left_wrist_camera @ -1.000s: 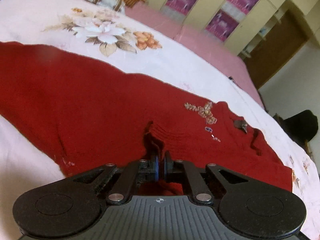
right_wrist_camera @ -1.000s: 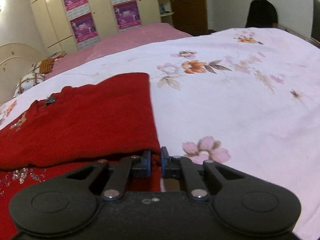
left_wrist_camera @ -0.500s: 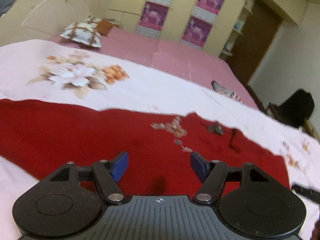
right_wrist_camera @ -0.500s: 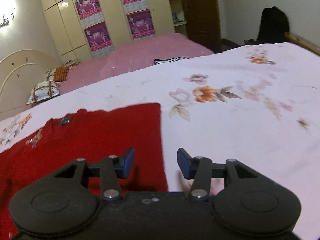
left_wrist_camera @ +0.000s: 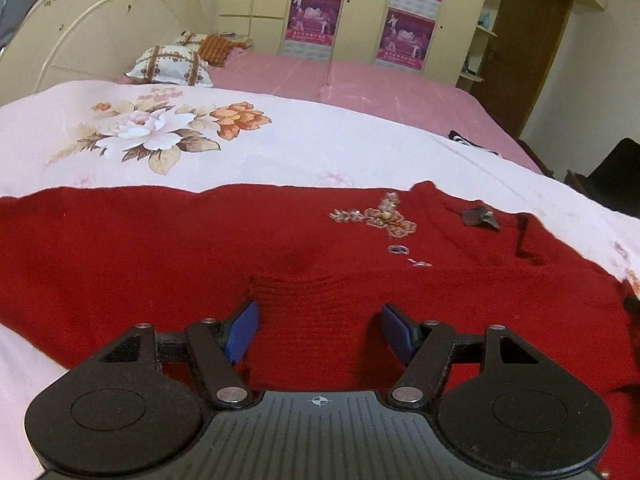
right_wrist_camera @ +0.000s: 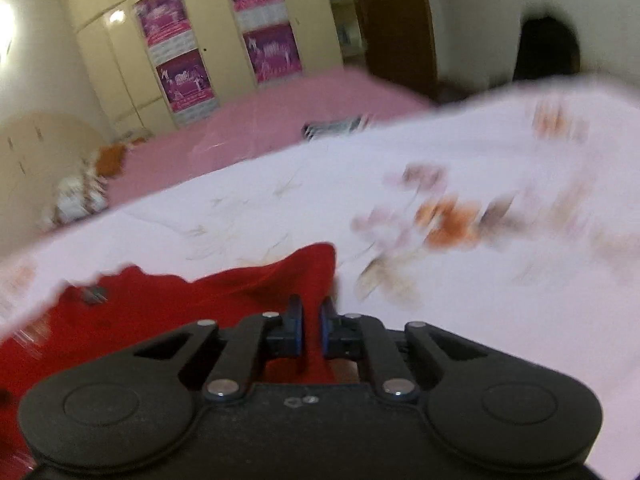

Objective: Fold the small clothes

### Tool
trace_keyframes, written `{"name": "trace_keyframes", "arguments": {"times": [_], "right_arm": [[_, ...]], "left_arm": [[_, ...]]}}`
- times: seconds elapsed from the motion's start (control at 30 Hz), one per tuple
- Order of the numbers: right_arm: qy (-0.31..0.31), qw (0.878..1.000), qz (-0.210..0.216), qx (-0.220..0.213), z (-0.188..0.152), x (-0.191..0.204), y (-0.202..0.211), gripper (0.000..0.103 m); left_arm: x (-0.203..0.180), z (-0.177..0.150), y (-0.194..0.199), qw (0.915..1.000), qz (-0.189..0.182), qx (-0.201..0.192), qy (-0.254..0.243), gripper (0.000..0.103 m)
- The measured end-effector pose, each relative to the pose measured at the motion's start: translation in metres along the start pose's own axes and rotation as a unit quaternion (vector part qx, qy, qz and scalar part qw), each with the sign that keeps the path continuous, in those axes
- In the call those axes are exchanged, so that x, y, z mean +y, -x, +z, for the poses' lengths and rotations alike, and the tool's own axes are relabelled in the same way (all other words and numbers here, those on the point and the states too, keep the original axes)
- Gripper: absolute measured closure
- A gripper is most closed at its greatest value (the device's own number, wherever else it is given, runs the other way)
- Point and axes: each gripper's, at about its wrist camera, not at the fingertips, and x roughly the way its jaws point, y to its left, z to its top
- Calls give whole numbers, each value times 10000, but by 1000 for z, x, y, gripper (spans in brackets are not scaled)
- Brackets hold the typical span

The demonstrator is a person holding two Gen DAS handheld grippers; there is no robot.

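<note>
A red knitted sweater (left_wrist_camera: 160, 248) lies spread across the white floral bedspread (left_wrist_camera: 280, 152), with a beaded flower (left_wrist_camera: 384, 220) near its neck label (left_wrist_camera: 478, 217). A folded-in sleeve ends in a ribbed cuff (left_wrist_camera: 316, 292) just ahead of my left gripper (left_wrist_camera: 318, 322), which stands open over it, its blue pads clear of the cloth. In the blurred right wrist view my right gripper (right_wrist_camera: 311, 320) is shut on the sweater's (right_wrist_camera: 180, 304) right edge, and the cloth rises in a ridge toward the pads.
Beyond the bedspread lies a pink bed (left_wrist_camera: 360, 84) with a patterned pillow (left_wrist_camera: 168, 64) and a cream headboard (left_wrist_camera: 100, 32). A striped cloth (left_wrist_camera: 468, 142) sits at the seam. Wardrobes with purple posters (left_wrist_camera: 404, 44) line the far wall; a dark object (left_wrist_camera: 616, 176) stands right.
My left gripper let go of the sleeve cuff, opened and levelled out. My right gripper opened, shifted along the sweater's right edge, and shut on the cloth there.
</note>
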Motion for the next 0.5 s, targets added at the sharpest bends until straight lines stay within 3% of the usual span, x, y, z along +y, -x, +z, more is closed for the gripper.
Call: {"name": "trace_keyframes", "arguments": {"times": [0.1, 0.17, 0.23, 0.27, 0.37, 0.5], "right_arm": [[269, 9993, -158, 219, -6, 4, -14, 92], [396, 9985, -308, 203, -2, 10, -7, 79], [453, 9984, -330, 8, 1, 17, 8, 72], [485, 9985, -229, -86, 1, 21, 19, 71], [622, 9977, 170, -195, -2, 44, 49, 67], [942, 9914, 909, -7, -26, 102, 68, 65]], "left_arm": [[-3, 4, -3, 9999, 113, 66, -90, 35], [1, 8, 3, 9999, 57, 124, 12, 35], [11, 7, 15, 9997, 75, 118, 193, 23], [16, 7, 20, 9995, 170, 102, 260, 1], [39, 2, 42, 9985, 359, -154, 387, 0], [85, -4, 59, 9962, 450, -24, 743, 0]]}}
